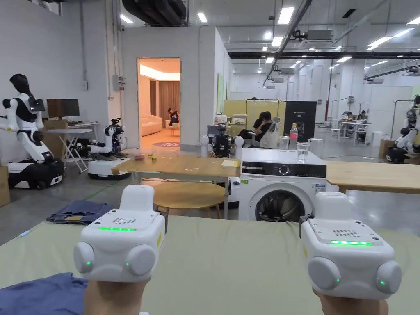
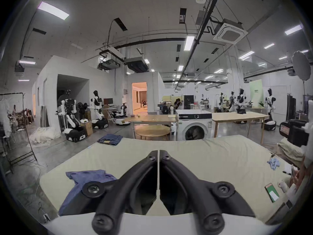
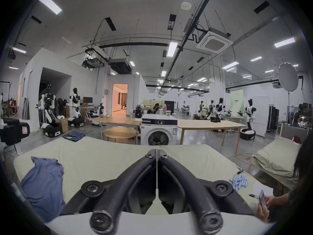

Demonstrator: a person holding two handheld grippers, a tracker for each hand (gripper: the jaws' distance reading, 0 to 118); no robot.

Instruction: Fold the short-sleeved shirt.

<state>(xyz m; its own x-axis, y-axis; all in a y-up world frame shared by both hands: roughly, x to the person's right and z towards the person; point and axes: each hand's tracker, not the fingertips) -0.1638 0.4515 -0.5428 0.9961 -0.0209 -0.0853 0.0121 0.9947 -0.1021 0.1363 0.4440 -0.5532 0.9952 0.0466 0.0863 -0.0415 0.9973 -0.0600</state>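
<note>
A crumpled blue shirt [image 1: 41,294] lies at the near left corner of the pale green table [image 1: 229,262]; it also lies at lower left in the left gripper view [image 2: 81,184] and the right gripper view [image 3: 44,184]. Both hand-held grippers are raised level above the table, pointing away from me. The left gripper [image 2: 158,152] has its black jaws pressed together with nothing between them, to the right of the shirt. The right gripper [image 3: 157,151] is likewise shut and empty, farther right. In the head view, the white housings of the left gripper [image 1: 123,246] and right gripper [image 1: 348,254] hide their jaws.
Folded jeans [image 1: 78,211] lie at the table's far left corner. A heap of small blue pieces [image 3: 238,182], a pen and a phone [image 2: 271,194] sit at the right edge, where another person's hands [image 3: 265,204] hold something. A washing machine [image 1: 283,188] and wooden tables stand beyond.
</note>
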